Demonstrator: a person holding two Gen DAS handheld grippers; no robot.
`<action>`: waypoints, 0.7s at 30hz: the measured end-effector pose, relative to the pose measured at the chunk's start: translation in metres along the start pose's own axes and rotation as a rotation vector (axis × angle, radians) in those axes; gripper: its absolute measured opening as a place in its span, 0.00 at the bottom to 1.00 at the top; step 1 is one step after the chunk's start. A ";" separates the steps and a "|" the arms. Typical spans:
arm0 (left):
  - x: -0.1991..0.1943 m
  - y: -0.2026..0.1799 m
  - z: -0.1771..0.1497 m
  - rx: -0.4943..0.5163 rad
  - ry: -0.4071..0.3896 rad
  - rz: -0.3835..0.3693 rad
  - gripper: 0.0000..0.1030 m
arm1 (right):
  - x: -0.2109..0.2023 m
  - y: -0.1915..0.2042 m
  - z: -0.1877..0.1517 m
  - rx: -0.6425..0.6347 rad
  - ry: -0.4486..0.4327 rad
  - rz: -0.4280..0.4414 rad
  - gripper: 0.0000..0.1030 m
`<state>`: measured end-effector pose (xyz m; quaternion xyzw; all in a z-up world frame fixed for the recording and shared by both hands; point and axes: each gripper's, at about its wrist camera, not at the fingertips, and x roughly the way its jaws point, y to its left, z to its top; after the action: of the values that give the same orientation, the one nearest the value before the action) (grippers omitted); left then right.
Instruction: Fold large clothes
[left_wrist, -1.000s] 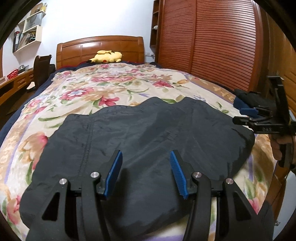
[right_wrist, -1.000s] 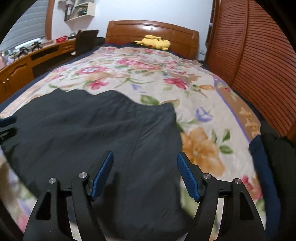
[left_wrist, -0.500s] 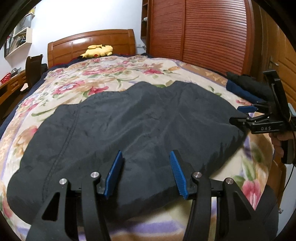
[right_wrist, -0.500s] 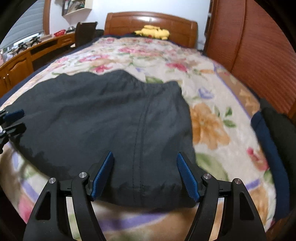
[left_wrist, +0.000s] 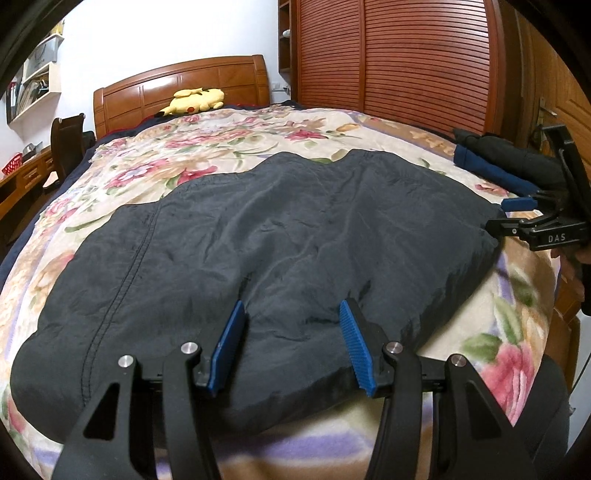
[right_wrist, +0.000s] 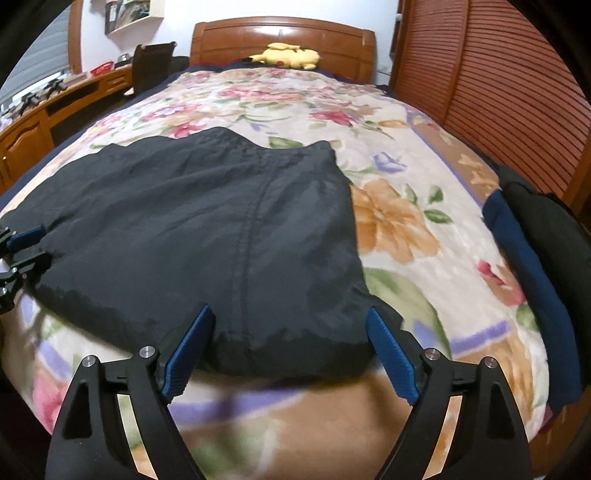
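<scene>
I see the dark garment (left_wrist: 266, 251) lying spread flat across the near part of the bed (left_wrist: 236, 140), on the floral blanket, its near hem reaching the bed's foot edge. A stitched seam runs down it in each view. Its fabric bulges a little between my left gripper (left_wrist: 291, 343)'s blue pads, which stand apart over the near hem; I cannot tell whether they touch the cloth, and nothing is pinched. My right gripper (right_wrist: 286, 349) sits at the garment's near right corner with jaws wide apart; they have just been opening, and the hem lies between them unclamped. In the left view that gripper shows at the right border, cut off, with part of a hand (left_wrist: 570, 258) behind it.

No box or basket shows here; the bed alone bears things. Folded dark clothes (right_wrist: 535, 258), navy and black, lie stacked at the bed's right edge, partly cut off by the frame. A yellow plush toy (left_wrist: 195, 101) rests by the headboard (left_wrist: 177, 88). The right view's near ground is blurred. Both grippers point downward toward the bed's foot.
</scene>
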<state>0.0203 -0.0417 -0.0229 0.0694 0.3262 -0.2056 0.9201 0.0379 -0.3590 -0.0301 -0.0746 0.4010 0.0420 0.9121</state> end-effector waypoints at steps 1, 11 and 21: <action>0.000 0.000 0.000 0.001 0.000 0.001 0.51 | 0.002 -0.002 -0.002 0.008 0.004 0.000 0.87; 0.000 -0.001 -0.001 0.001 0.001 0.002 0.51 | 0.029 -0.018 -0.016 0.127 0.048 0.102 0.93; 0.003 0.001 -0.001 0.008 0.005 0.014 0.51 | 0.033 -0.012 -0.015 0.131 0.049 0.245 0.70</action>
<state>0.0226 -0.0420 -0.0257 0.0759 0.3273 -0.2002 0.9203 0.0505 -0.3727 -0.0630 0.0336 0.4314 0.1252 0.8928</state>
